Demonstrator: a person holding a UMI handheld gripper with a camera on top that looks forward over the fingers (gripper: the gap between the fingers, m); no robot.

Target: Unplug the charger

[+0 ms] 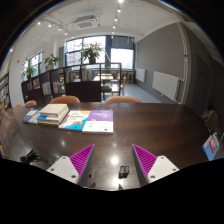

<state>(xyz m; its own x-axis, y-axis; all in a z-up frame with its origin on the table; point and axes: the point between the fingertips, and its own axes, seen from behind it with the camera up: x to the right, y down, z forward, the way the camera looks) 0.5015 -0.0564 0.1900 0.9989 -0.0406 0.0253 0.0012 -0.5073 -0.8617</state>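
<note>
Nothing of the unplugging looks done: the dark counter (130,125) spreads ahead of the tongs (113,158), whose fingers stand apart and empty. Books (88,120) lie beyond them. A small dark object (124,171), possibly the charger, lies between the fingers, untouched.

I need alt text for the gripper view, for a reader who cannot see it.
The open tongs hang over a dark wooden table, holding nothing, with a small dark object between them. Beyond them lie books, then chairs, shelves and a potted plant by the windows.
</note>
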